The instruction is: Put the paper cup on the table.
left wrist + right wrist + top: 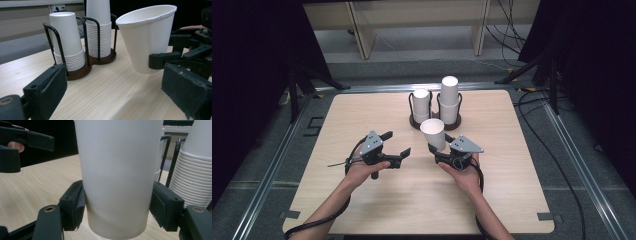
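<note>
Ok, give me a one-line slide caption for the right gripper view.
Right tongs clamp a white paper cup above the wooden table, cup stacks in their wire holder behind.

A pale wooden counter (362, 115) carries a dark two-ring cup holder (413, 121) at twelve o'clock; its left ring holds a short stack of upturned white cups (421, 104), its right ring a taller stack (449, 97). Beyond, cables (507, 30) trail across the floor.

Cup (433, 132) in right tongs (435, 149), before cup holder (435, 121).
</note>
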Motion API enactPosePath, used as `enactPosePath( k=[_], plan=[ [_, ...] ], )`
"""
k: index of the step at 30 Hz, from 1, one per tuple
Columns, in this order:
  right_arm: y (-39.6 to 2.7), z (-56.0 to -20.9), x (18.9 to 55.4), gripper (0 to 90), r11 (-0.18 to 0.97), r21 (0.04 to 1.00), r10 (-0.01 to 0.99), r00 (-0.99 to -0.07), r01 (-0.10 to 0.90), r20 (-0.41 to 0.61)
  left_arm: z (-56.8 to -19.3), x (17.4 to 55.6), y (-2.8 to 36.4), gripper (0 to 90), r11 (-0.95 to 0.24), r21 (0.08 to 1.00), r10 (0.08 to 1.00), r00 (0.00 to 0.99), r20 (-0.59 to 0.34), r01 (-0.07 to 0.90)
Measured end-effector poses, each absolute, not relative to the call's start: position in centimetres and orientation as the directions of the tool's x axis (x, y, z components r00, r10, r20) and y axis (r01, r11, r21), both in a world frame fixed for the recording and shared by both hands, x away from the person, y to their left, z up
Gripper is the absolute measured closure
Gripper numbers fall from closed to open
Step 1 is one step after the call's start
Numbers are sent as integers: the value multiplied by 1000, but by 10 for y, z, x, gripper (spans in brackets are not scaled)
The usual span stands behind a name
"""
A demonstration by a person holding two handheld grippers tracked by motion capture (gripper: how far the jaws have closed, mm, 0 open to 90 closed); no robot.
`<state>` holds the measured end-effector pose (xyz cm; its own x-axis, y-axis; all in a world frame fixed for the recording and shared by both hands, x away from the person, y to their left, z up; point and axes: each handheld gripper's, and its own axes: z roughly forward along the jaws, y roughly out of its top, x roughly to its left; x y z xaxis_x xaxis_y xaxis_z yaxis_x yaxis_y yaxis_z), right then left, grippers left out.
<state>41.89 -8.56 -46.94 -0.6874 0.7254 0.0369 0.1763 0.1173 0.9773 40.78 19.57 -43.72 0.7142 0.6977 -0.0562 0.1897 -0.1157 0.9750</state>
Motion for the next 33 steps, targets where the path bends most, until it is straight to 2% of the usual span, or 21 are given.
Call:
enactPosePath(
  k=[1,2,3,4,11,24,27,29,33],
  plan=[
    [-85,-470,418,340,121,975,728,-684,185,40,-437,409,195,61,-91,977,693,717,-76,192],
    [-83,-471,419,340,116,977,728,-684,177,37,-434,410,201,61,-191,963,687,727,-8,191],
    [-83,-470,419,340,126,974,726,-687,189,39,-433,411,201,61,-193,962,684,730,-9,193],
    [-82,-471,419,340,118,975,728,-684,185,42,-433,411,191,61,-73,976,690,717,-99,205],
    [-77,-467,424,340,105,983,717,-697,150,30,-424,419,174,56,-80,977,684,724,-90,197],
    [-71,-463,419,340,131,980,722,-692,149,9,-419,430,154,52,-36,971,675,722,-149,235],
    [-69,-463,422,341,133,984,726,-687,120,-14,-420,432,150,50,-50,971,676,724,-138,232],
    [-67,-463,422,340,120,982,721,-693,145,14,-420,434,147,48,-59,973,678,724,-127,225],
    [-65,-463,423,340,130,983,713,-701,128,-3,-418,437,141,51,-63,973,674,729,-122,221]
  ],
)
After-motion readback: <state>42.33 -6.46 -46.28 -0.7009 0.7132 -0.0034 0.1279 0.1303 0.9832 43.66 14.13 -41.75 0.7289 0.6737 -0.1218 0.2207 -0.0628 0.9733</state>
